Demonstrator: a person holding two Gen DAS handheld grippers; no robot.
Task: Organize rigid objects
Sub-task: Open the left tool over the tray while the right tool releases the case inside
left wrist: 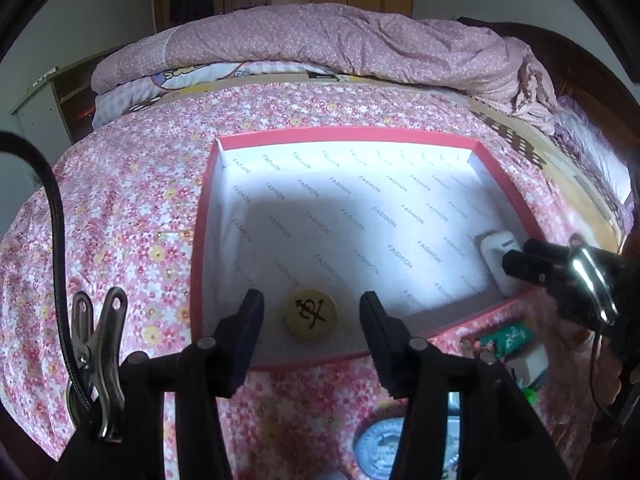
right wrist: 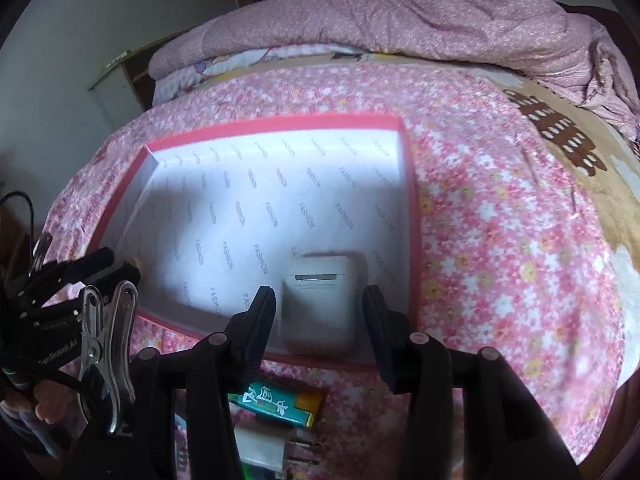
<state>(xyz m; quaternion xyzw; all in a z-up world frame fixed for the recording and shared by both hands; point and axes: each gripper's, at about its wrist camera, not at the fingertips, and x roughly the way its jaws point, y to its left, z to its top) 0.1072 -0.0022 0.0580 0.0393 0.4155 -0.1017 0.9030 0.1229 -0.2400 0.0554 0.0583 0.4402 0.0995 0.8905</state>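
Earbud case (right wrist: 318, 304) seemingly between right claw (right wrist: 318, 300)

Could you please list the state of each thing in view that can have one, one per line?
Red box: open, no lid on it, lying on the bed.
Round game piece: flat in the box, apart from both jaws.
White earbud case: closed, in the box, jaws not pressing it.
Left gripper: open.
Right gripper: open.
Quilt: bunched up.
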